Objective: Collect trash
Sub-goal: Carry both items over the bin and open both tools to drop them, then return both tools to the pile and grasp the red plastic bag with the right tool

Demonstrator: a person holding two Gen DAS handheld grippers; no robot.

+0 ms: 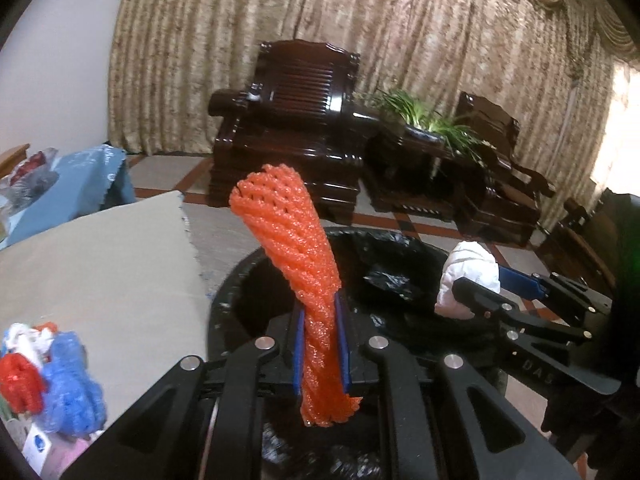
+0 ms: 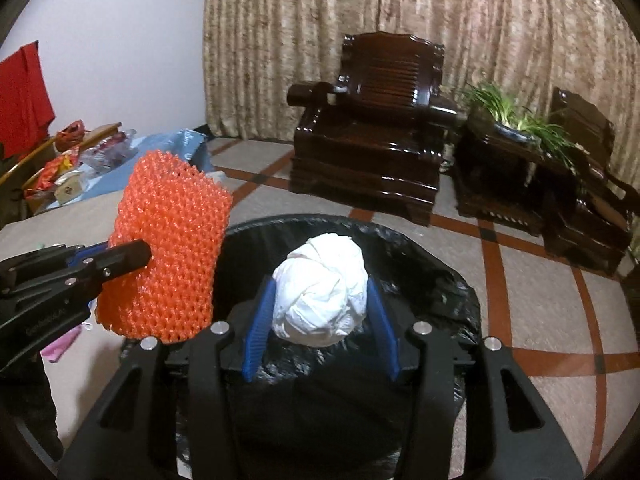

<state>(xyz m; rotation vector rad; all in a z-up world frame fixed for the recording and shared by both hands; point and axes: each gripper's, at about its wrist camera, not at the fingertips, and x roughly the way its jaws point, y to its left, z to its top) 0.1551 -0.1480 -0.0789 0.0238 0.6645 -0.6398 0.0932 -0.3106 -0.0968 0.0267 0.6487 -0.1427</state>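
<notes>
My left gripper (image 1: 320,320) is shut on an orange foam fruit net (image 1: 298,248), held upright over the black-lined trash bin (image 1: 400,248). The net also shows in the right wrist view (image 2: 168,256), with the left gripper (image 2: 136,256) clamped on it. My right gripper (image 2: 320,304) is shut on a crumpled white paper ball (image 2: 320,292) above the bin's black liner (image 2: 432,280). The ball also shows in the left wrist view (image 1: 470,276), held by the right gripper (image 1: 476,286) over the bin's right side.
A beige-covered table (image 1: 100,272) lies left of the bin with red, blue and white foam nets (image 1: 52,376) near its front edge. Dark wooden armchairs (image 2: 368,136) and a potted plant (image 2: 516,120) stand behind on the tiled floor. A cluttered blue-covered table (image 1: 60,184) stands far left.
</notes>
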